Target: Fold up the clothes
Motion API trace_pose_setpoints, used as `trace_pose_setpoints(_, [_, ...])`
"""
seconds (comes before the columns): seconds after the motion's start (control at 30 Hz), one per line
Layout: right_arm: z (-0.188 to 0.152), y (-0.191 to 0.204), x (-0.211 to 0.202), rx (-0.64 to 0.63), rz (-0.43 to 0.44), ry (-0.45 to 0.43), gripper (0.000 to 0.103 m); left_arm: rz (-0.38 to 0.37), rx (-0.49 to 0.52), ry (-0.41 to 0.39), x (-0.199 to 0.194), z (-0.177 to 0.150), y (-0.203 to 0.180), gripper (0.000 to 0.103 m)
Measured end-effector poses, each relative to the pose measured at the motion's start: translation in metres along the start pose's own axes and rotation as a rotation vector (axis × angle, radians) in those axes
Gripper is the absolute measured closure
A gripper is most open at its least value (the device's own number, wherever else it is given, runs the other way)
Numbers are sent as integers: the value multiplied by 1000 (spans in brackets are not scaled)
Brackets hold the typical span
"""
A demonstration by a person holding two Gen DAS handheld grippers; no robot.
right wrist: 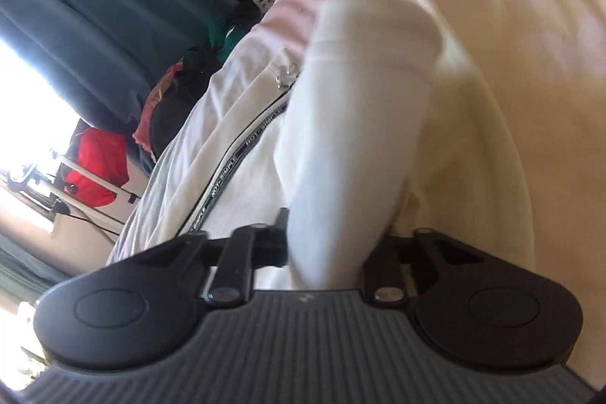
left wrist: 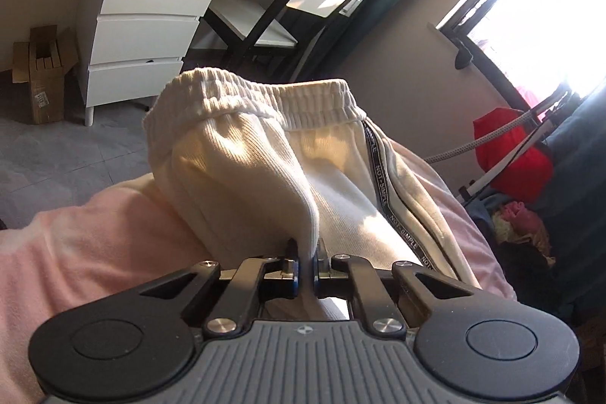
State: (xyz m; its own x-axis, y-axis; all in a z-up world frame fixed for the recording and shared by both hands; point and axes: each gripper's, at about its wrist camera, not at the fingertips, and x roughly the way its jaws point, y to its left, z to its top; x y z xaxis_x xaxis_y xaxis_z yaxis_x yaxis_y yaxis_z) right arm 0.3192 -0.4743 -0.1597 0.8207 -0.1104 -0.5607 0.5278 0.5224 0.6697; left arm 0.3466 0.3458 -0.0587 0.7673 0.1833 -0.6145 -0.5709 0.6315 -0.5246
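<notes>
Both grippers, left (left wrist: 306,262) and right (right wrist: 325,245), pinch the trousers (left wrist: 265,158) below the waistband (left wrist: 265,97); lift evenly, keeping folds aligned

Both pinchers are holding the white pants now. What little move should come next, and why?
Probably lift both together and carry the fold toward the waistband. The left gripper is shut on a raised fold of the cream ribbed trousers with the black lettered side stripe, and the right gripper pinches another bunch, over the pink blanket.
</notes>
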Motion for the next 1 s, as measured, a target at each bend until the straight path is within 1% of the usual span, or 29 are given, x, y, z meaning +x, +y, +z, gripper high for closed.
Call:
trace_pose_setpoints(0.07, [3,5,-11,1,15,-29,89,-19,-13,-26,-18,10,-2,98])
trace_pose_setpoints(0.17, [5,10,-31,-3,39,-46,90,-46,-7,-38,-45,21,-3,98])
trace_pose_setpoints(0.27, [5,5,-57,34,65,-47,90,-68,-3,-55,-80,26,2,98])
trace_pose_setpoints(0.4, [0,-14,-94,95,76,-34,90,-86,10,-38,-129,28,23,98])
trace_pose_setpoints(0.53, [-9,-42,-135,126,83,-21,90,-89,79,-12,-183,19,55,98])
trace_pose_setpoints(0.57, [-12,-51,-146,135,86,-18,91,-87,108,-7,-195,15,64,98])
trace_pose_setpoints(0.63, [-22,-67,-162,157,96,-17,91,-78,197,-11,-215,1,80,98])
trace_pose_setpoints(0.7, [-27,-79,-167,131,60,0,90,-77,275,-1,-223,-16,97,98])
trace_pose_setpoints(0.77, [-28,-96,-165,188,50,36,90,-76,323,10,-225,-35,113,98])
trace_pose_setpoints(0.87, [-29,-113,-160,275,53,46,90,-76,306,10,-226,-53,126,97])
trace_pose_setpoints(0.9, [-29,-116,-158,282,51,43,90,-71,298,6,-225,-58,128,95])
trace_pose_setpoints(0.97, [-30,-118,-155,282,48,44,90,-50,280,-9,-225,-63,130,90])
trace_pose_setpoints(1.0, [-30,-119,-154,281,47,45,90,-38,268,-13,-225,-64,131,85])
